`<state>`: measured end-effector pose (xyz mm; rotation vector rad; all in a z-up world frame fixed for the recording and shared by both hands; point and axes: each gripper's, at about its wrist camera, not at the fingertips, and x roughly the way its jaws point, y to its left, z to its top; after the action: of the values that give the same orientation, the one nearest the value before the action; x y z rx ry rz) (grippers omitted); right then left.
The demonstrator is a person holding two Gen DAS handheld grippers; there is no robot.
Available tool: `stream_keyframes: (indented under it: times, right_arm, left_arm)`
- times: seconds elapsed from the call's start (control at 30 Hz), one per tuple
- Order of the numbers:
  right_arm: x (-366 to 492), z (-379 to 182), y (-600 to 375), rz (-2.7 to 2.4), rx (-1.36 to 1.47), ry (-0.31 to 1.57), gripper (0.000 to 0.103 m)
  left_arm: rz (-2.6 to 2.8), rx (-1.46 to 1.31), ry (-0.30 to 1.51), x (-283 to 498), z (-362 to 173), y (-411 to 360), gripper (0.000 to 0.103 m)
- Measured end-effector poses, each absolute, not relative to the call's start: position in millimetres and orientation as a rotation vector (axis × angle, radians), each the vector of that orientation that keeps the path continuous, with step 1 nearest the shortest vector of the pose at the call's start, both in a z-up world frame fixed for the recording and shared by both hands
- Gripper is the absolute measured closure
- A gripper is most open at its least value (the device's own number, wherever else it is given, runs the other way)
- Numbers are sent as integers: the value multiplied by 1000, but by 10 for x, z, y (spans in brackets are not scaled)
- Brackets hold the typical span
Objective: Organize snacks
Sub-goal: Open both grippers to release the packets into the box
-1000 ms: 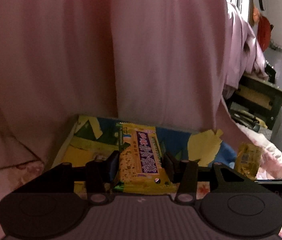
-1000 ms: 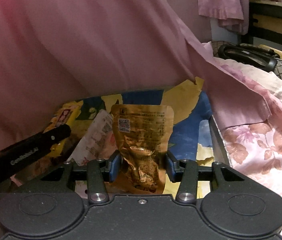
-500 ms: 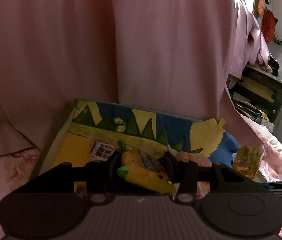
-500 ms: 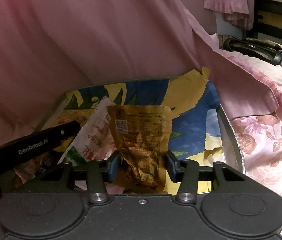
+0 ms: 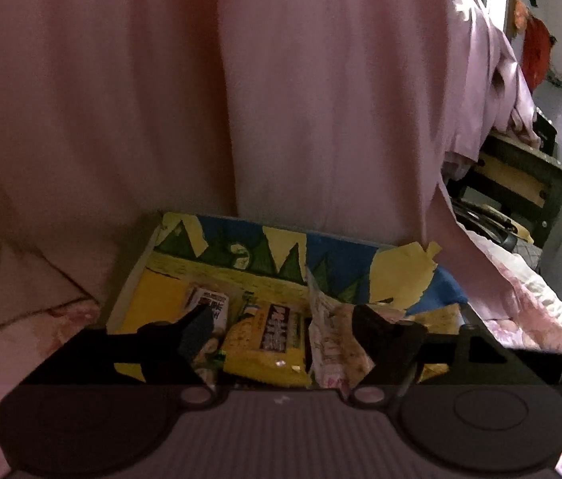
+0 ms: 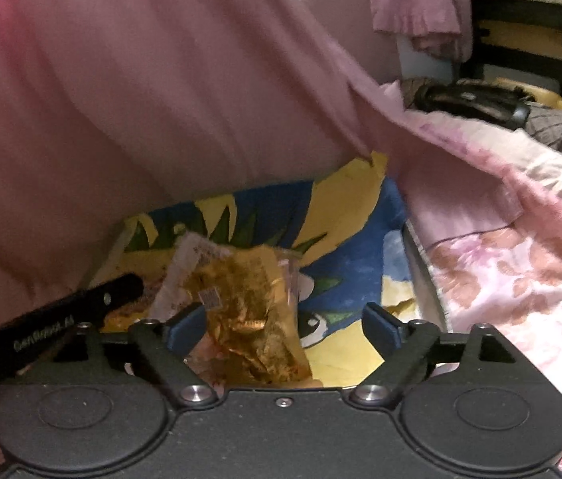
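Both grippers hover over a box lined with blue, yellow and green patterned paper (image 5: pixel 217 263), and both have just been opening their jaws. On the left gripper (image 5: pixel 277 329) the jaws stand wide, with a yellow snack packet (image 5: pixel 269 343) lying loose in the box between them, touched by neither pad. On the right gripper (image 6: pixel 284 325) the jaws are spread as well; a crinkled gold foil packet (image 6: pixel 245 311) sits between them, close against the left pad and well clear of the right one, so nothing is gripped. Only the left wrist view shows a small white packet with dark print (image 5: pixel 211 307) just left of the yellow one, and a pale pink-and-white wrapper (image 5: pixel 332 335) standing against its right side. Only the right wrist view shows the black bar of the other gripper (image 6: pixel 53 327) crossing the box's left part, and the same pale wrapper (image 6: pixel 189 263) lying behind the gold packet. Pink curtain cloth (image 5: pixel 201 99) hangs behind the box and hides its far edge. A flowered quilt (image 6: pixel 520 263) spreads to the right, with a dark wooden frame (image 6: pixel 536 36) and a black handled thing (image 6: pixel 476 99) beyond it.
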<state>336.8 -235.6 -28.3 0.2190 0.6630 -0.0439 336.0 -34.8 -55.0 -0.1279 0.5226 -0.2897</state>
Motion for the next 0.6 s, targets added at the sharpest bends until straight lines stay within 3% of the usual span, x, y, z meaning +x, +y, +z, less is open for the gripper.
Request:
stream_keyframes:
  times: [0.1, 0.27, 0.6]
  right_arm:
    - [3241, -148, -2404, -81, 221, 630, 3]
    - [2992, 113, -2525, -112, 239, 555, 1]
    - [2268, 511, -2576, -86, 162, 410, 1]
  left_arm:
    - [-277, -78, 505, 3225, -393, -394, 13]
    - [-241, -79, 452, 2963, -81, -393, 1]
    - [-134, -62, 389, 2366, 394, -339, 0]
